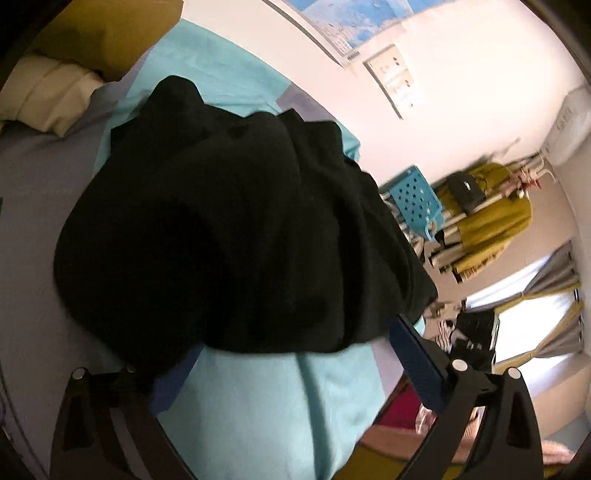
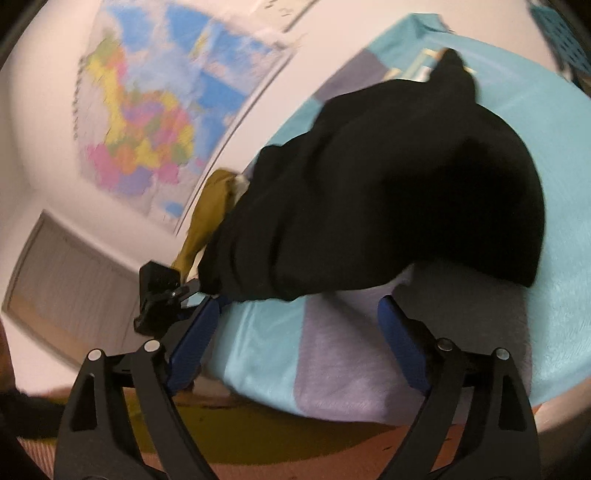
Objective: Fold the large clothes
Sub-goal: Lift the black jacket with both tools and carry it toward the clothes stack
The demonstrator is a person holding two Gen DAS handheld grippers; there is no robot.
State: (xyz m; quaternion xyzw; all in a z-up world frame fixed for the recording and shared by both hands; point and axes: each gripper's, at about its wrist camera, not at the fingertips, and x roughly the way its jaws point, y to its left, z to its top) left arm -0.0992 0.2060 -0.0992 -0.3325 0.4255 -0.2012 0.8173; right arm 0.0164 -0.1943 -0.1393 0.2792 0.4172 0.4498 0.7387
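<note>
A large black garment (image 1: pixel 229 221) lies crumpled in a heap on the teal and lavender bed sheet (image 1: pixel 266 413). In the left wrist view my left gripper (image 1: pixel 295 338) stands wide open at the heap's near edge. The cloth drapes over the tip of its left blue finger (image 1: pixel 171 384), and the right finger (image 1: pixel 417 363) is bare. The right wrist view shows the same garment (image 2: pixel 388 184) from the other side. My right gripper (image 2: pixel 299 302) is open just short of its hem, with only the sheet (image 2: pixel 332 354) between the pads.
A cream pillow (image 1: pixel 48 99) and an olive pillow (image 1: pixel 110 33) lie at the bed's head. A blue perforated basket (image 1: pixel 415 199) and a rack with a mustard coat (image 1: pixel 487 214) stand past the bed, near a curtained window (image 1: pixel 535 314). A map (image 2: pixel 155 110) hangs on the wall.
</note>
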